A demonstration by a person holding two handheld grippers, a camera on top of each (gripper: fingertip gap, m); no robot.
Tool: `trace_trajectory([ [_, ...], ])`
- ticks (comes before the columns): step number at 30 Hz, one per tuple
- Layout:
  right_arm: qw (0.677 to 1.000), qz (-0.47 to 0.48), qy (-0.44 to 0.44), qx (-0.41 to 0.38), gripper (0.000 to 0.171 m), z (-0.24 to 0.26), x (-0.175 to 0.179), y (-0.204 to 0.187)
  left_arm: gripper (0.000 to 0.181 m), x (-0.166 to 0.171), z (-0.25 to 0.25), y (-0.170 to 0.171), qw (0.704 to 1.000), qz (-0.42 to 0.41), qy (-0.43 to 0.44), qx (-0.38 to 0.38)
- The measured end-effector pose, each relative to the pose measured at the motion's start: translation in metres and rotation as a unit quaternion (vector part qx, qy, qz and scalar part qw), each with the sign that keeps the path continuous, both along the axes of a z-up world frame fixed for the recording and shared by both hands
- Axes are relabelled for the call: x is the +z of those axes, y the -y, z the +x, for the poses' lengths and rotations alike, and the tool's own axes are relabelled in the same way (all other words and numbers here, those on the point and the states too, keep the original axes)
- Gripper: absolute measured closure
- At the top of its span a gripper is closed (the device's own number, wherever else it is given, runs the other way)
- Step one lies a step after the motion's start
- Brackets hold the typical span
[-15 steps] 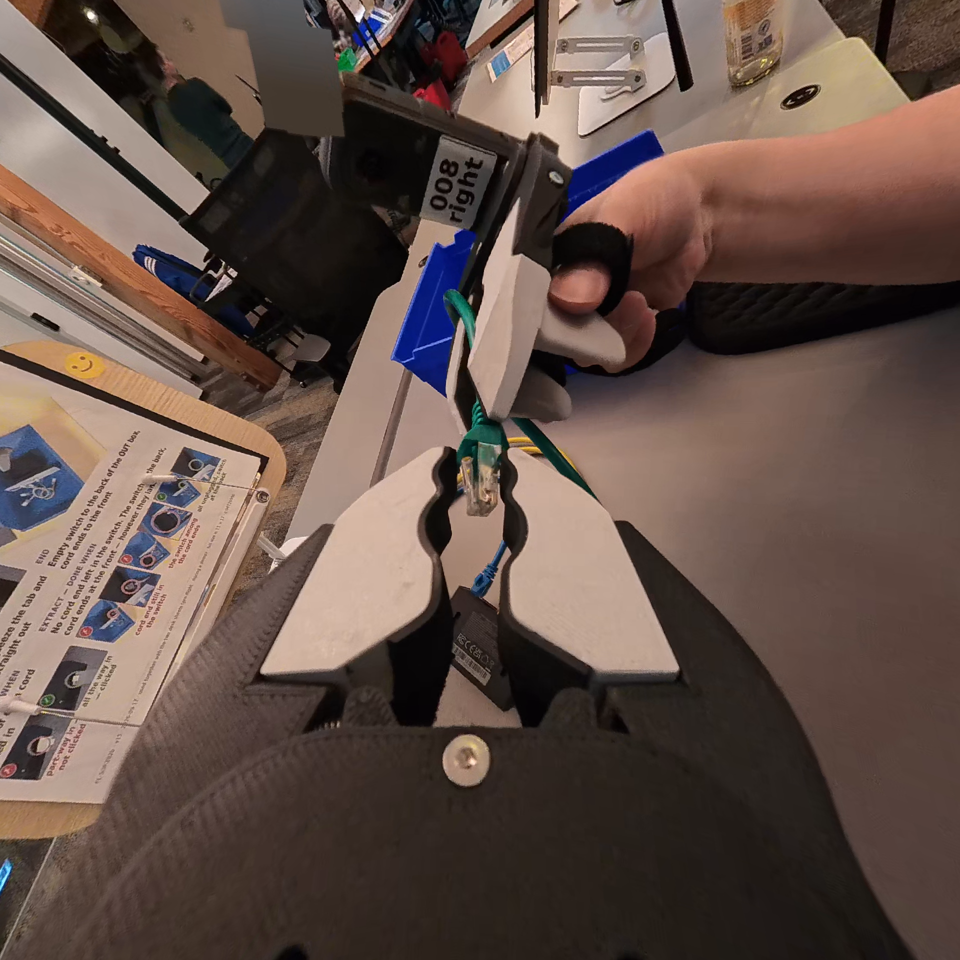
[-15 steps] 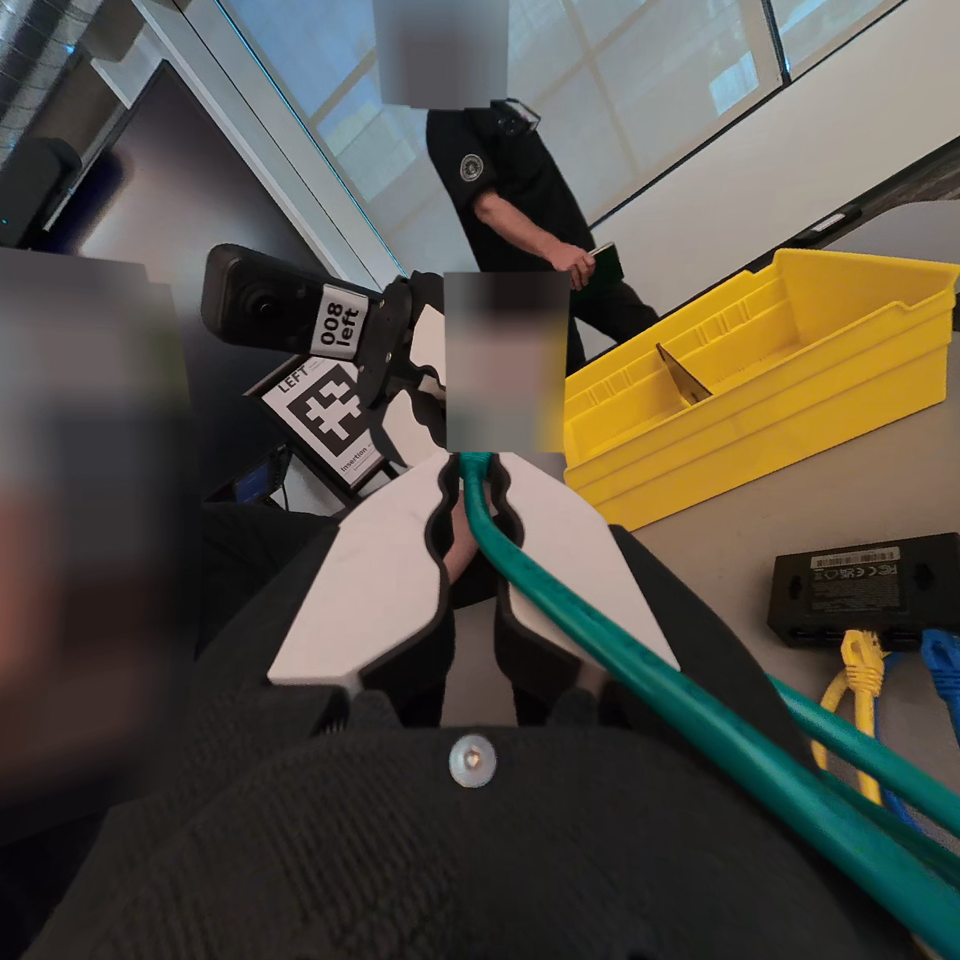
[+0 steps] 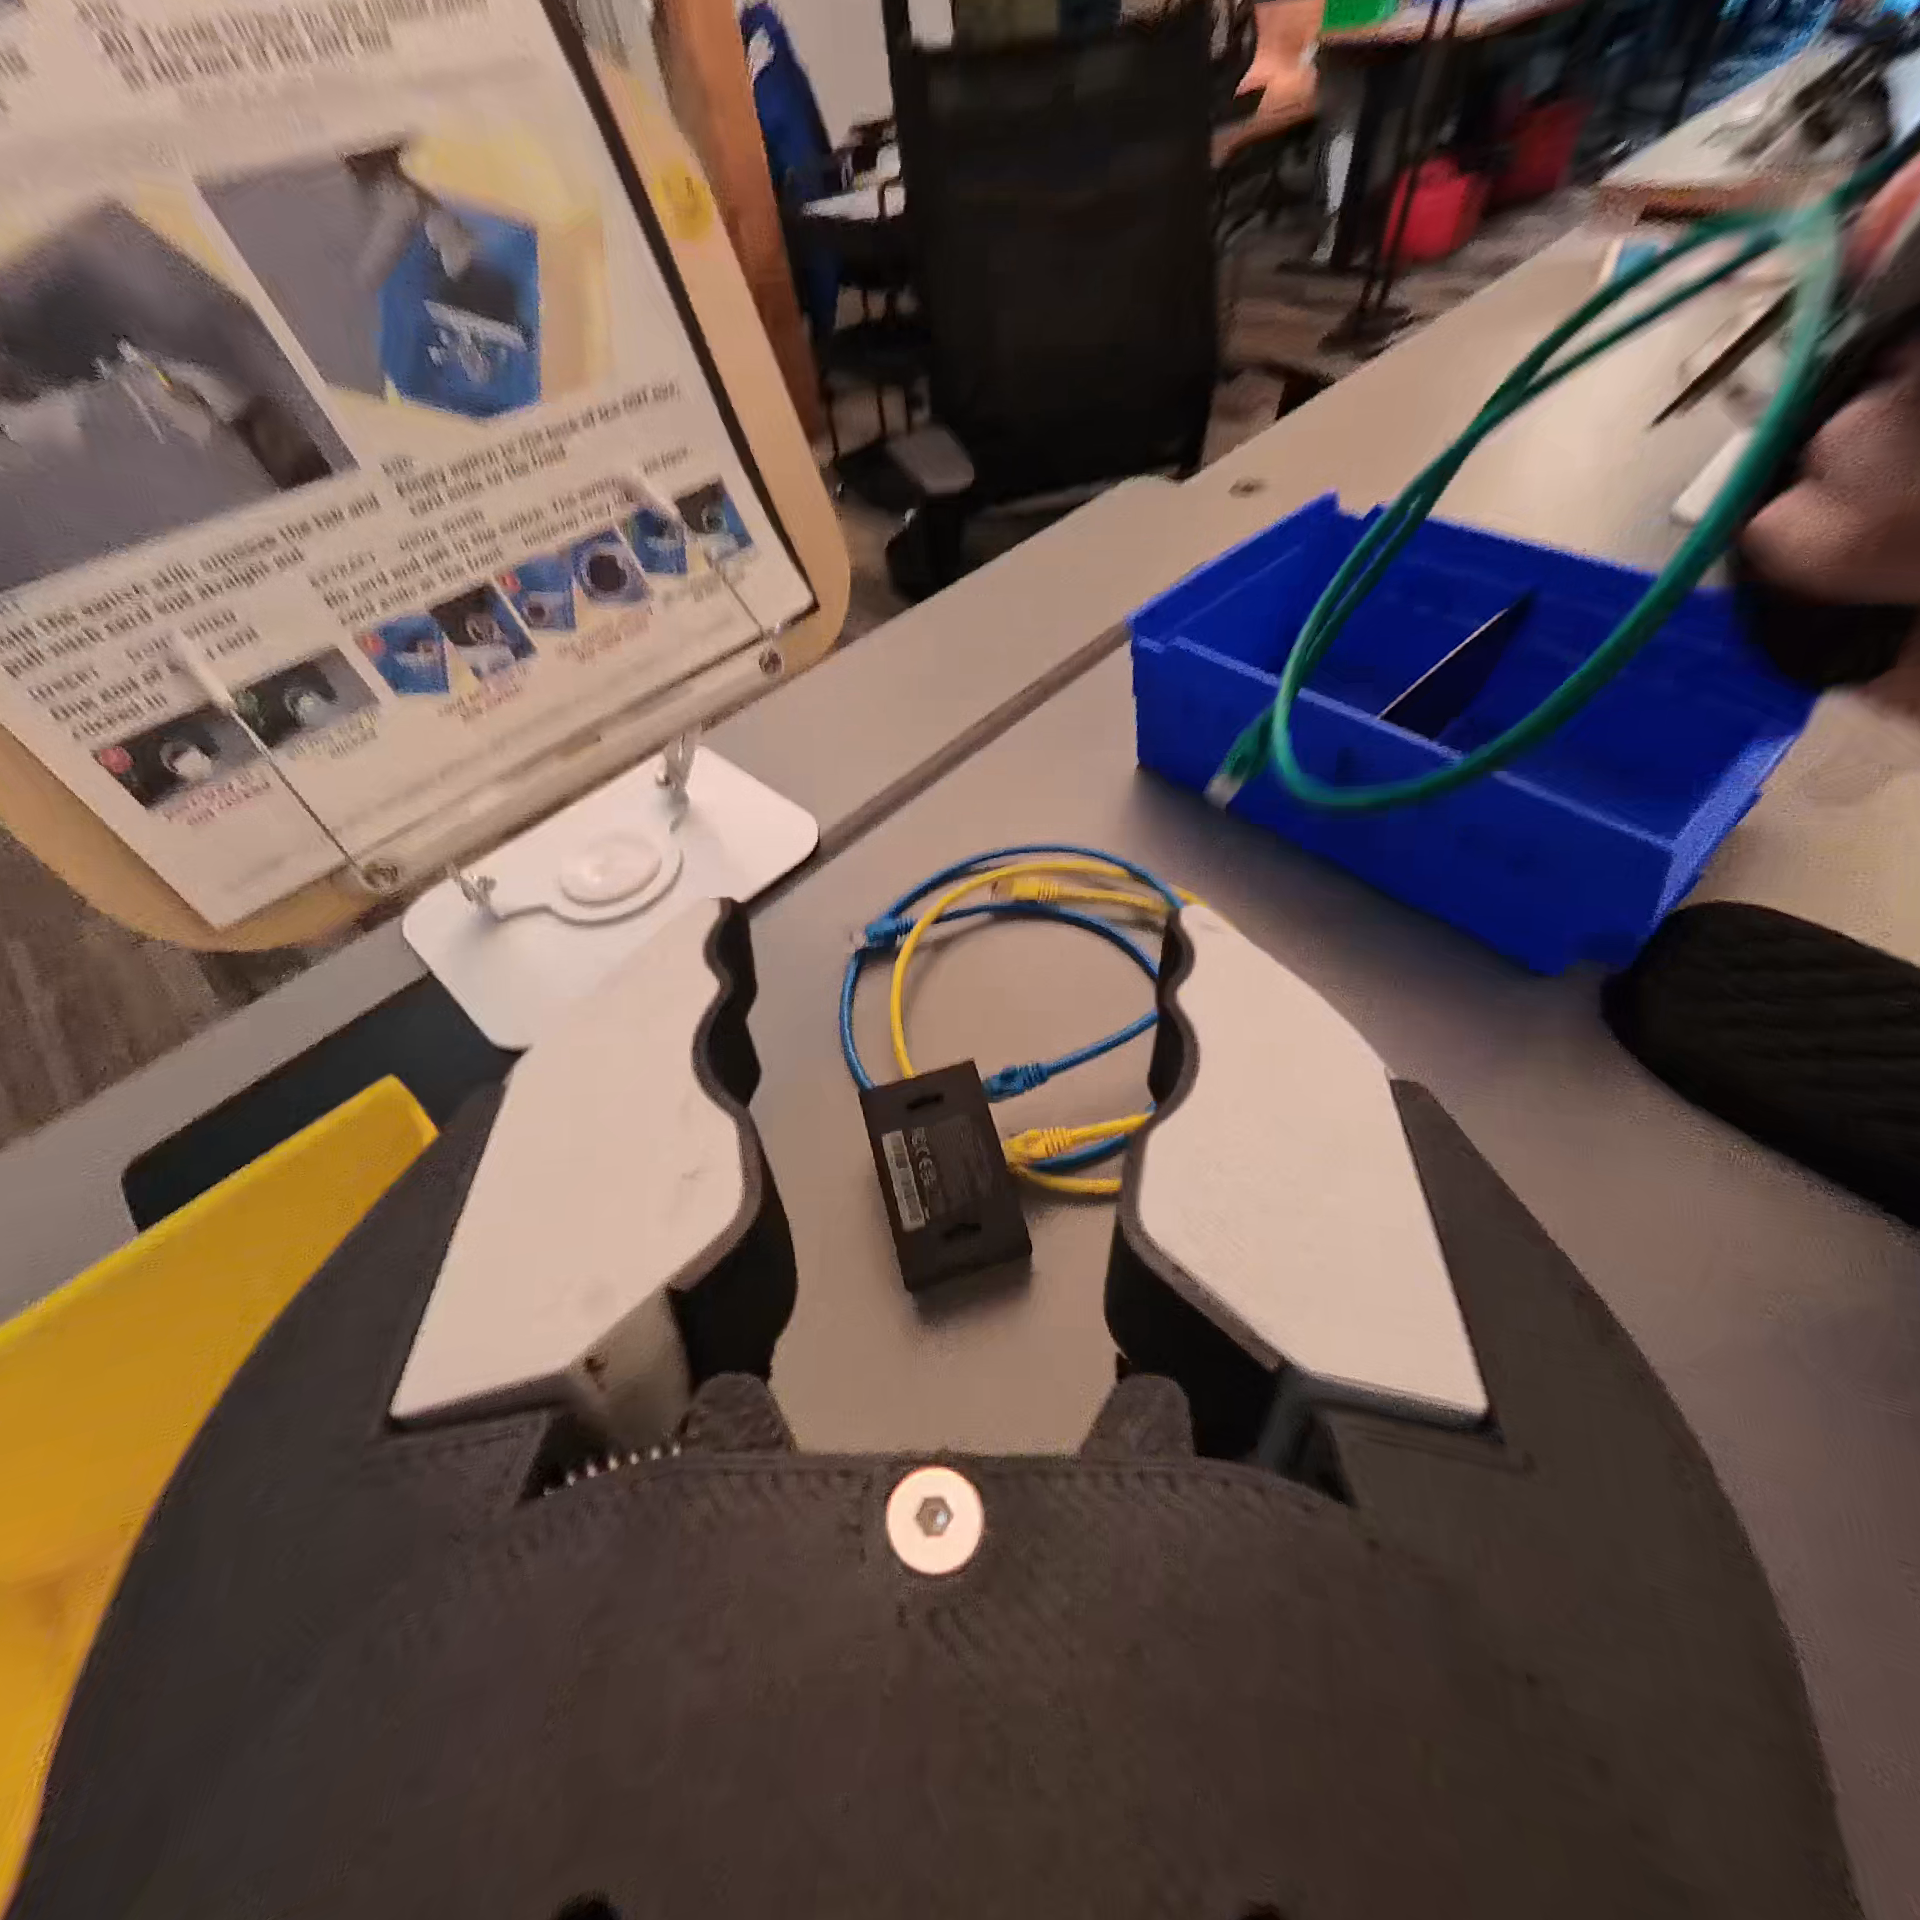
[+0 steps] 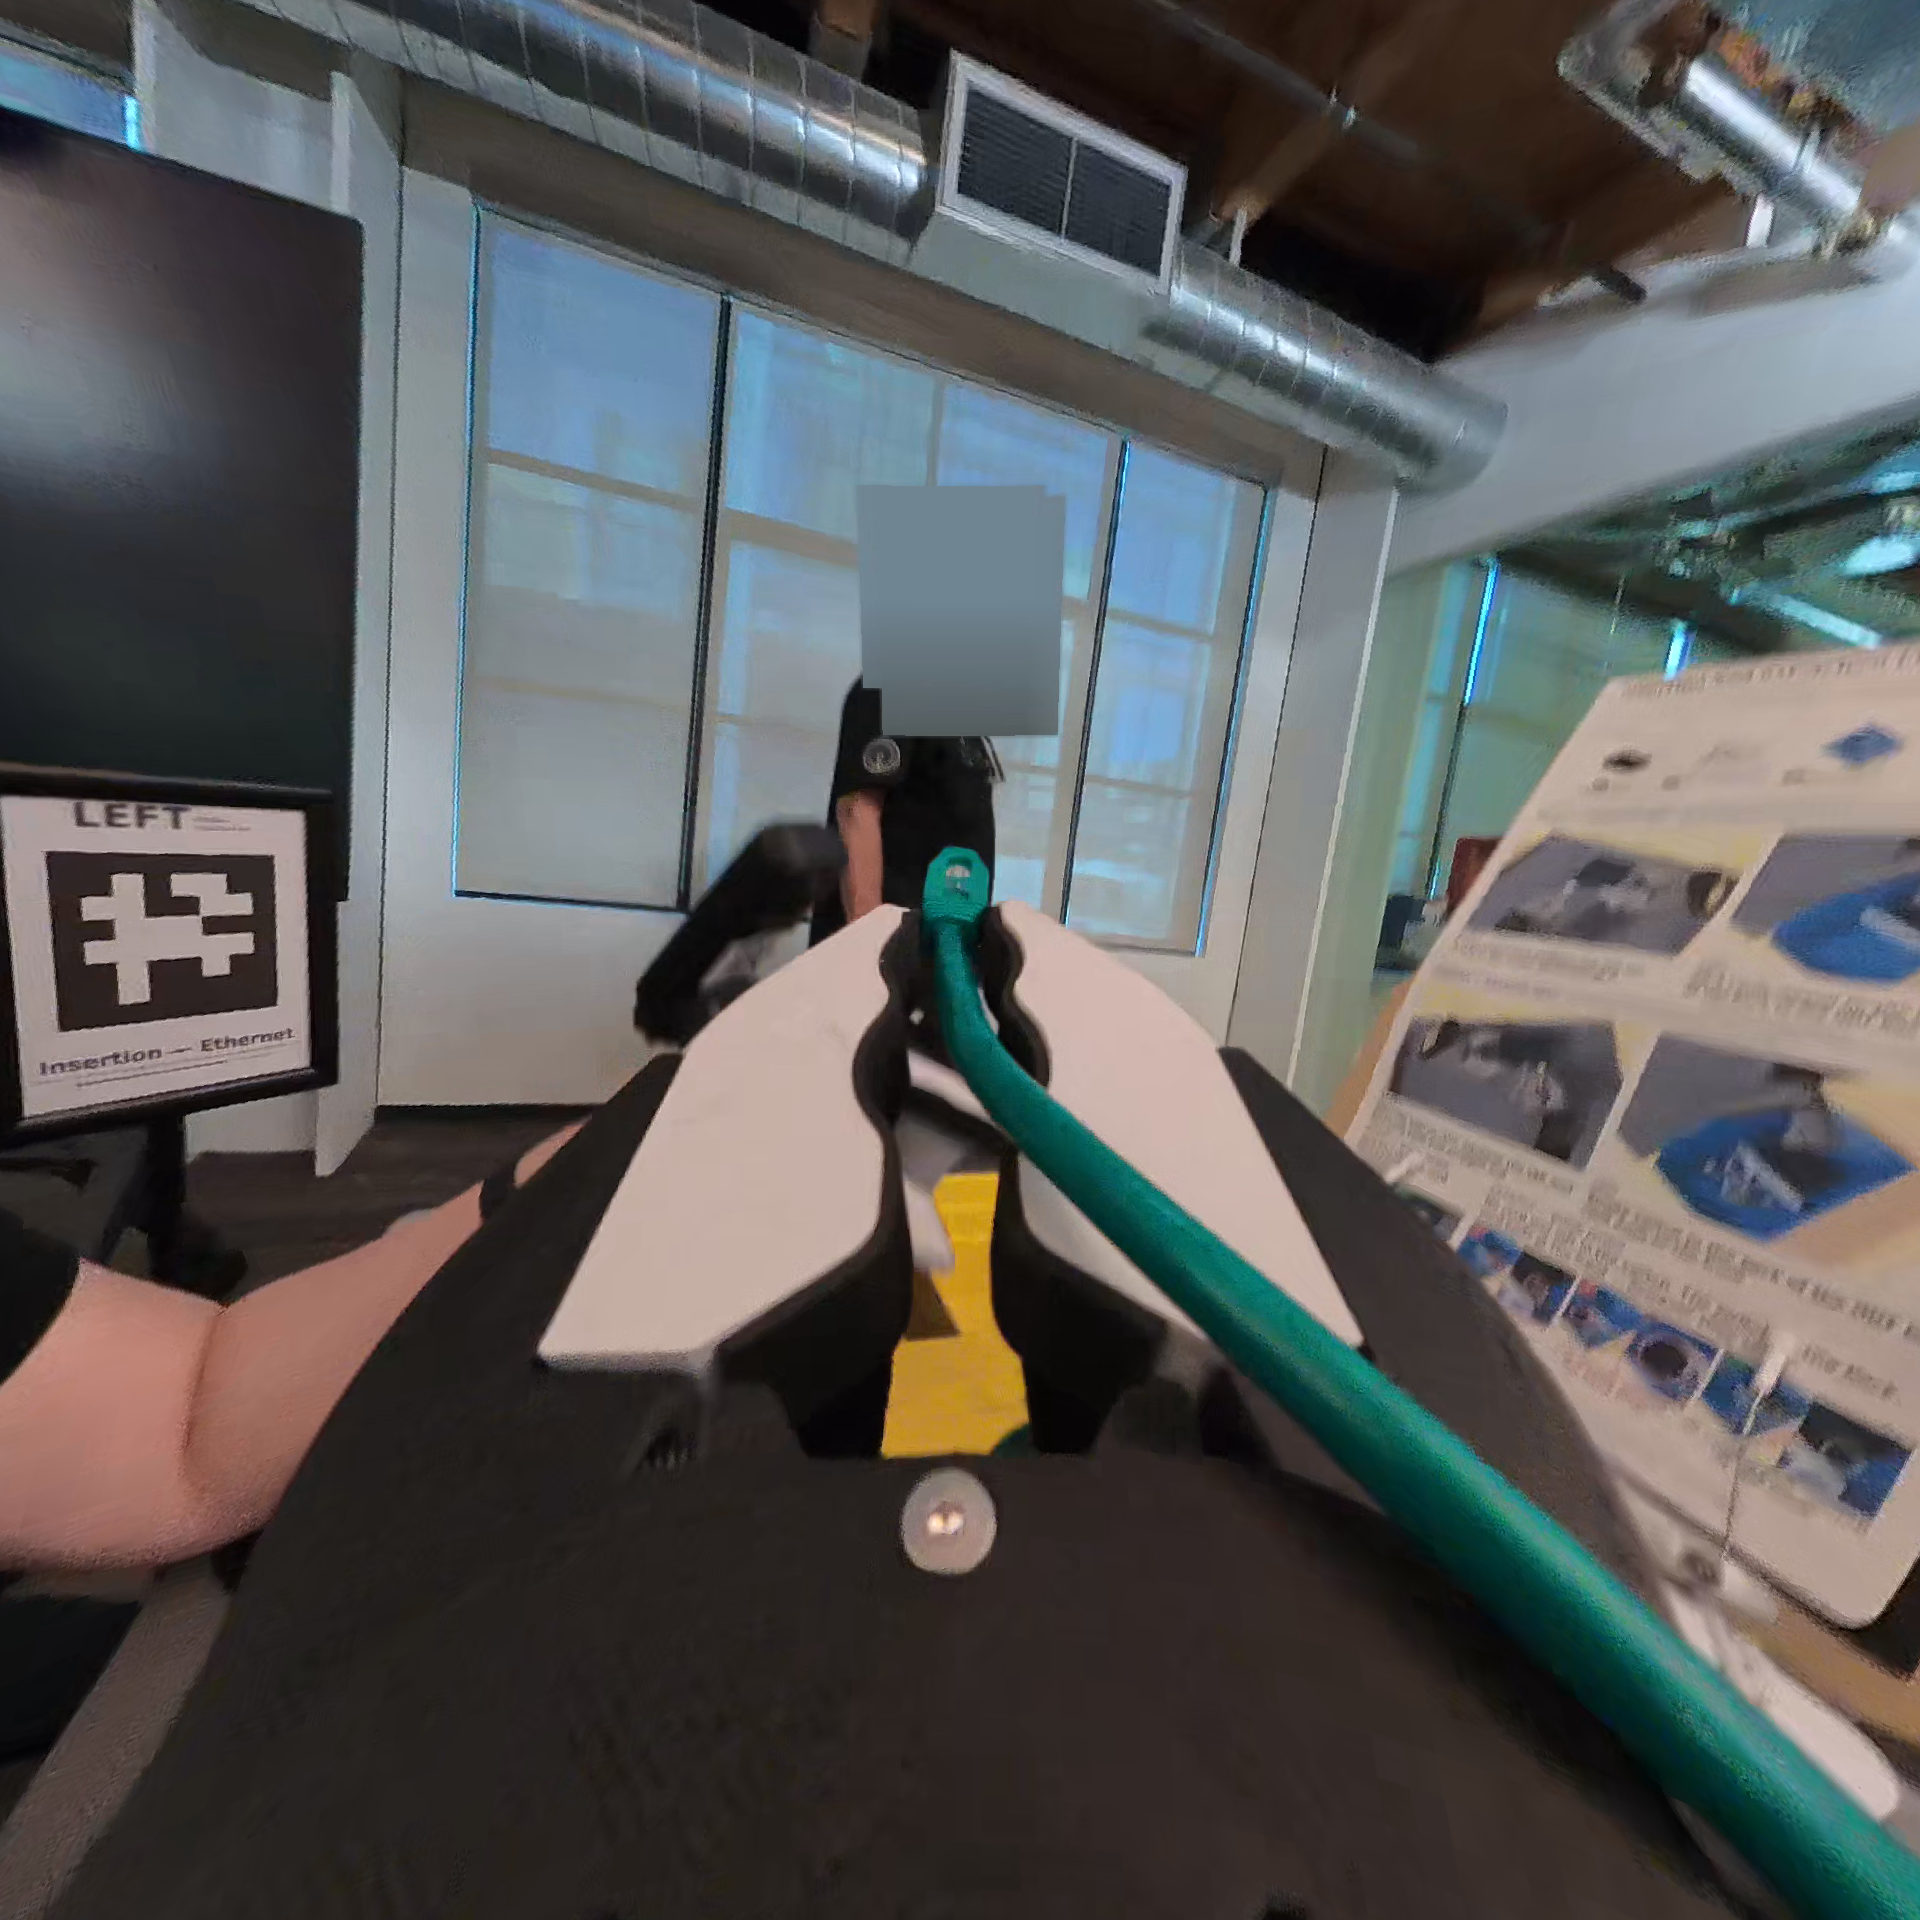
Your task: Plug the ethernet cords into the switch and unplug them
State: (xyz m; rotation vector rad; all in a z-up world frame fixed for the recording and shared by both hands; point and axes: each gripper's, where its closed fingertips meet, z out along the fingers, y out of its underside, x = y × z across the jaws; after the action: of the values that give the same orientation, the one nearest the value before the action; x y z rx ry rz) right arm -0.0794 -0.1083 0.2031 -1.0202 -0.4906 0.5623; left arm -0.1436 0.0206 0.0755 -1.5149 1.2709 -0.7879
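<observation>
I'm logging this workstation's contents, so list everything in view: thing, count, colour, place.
switch: 1, black, on the table between the open left jaws
yellow cord: 1, plugged into the switch
blue cord: 1, plugged into the switch
green cord: 1, held up, loose end hanging over the blue bin
blue bin: 1, table, far right
yellow bin: 1, left edge
instruction board: 1, white, on a stand
table: 1, grey
left gripper: open, empty
right gripper: shut on green cord

Bright daylight from windows (image 4: 790,582); motion blur at edges; wide-angle distortion.
</observation>
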Motion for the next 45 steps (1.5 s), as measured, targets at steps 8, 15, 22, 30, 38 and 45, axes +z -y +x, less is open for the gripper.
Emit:
trace_trajectory([
  [8, 0.993, 0.104, 0.016, -0.052, 0.159, 0.031, 0.031, 0.032, 0.104, -0.124, 0.008, 0.004, 0.989, -0.021, -0.127, 0.071],
  [15, 0.991, 0.109, 0.035, -0.073, 0.159, 0.047, 0.034, 0.048, 0.092, -0.21, 0.011, -0.034, 0.955, -0.083, -0.23, 0.166],
  [22, 0.991, 0.088, 0.044, -0.085, 0.159, 0.053, 0.028, 0.042, 0.121, -0.233, 0.012, -0.022, 0.94, -0.189, -0.248, 0.142],
  [30, 0.994, 0.078, 0.022, -0.076, 0.159, 0.063, 0.027, 0.04, 0.12, -0.235, -0.007, -0.004, 0.933, -0.158, -0.276, 0.167],
  [38, 0.995, 0.054, 0.042, -0.076, 0.159, 0.052, 0.016, 0.026, 0.121, -0.236, 0.01, -0.014, 0.94, -0.159, -0.256, 0.159],
  [45, 0.994, 0.04, 0.057, -0.087, 0.159, 0.05, 0.008, 0.014, 0.122, -0.23, 0.009, -0.017, 0.941, -0.122, -0.273, 0.157],
])
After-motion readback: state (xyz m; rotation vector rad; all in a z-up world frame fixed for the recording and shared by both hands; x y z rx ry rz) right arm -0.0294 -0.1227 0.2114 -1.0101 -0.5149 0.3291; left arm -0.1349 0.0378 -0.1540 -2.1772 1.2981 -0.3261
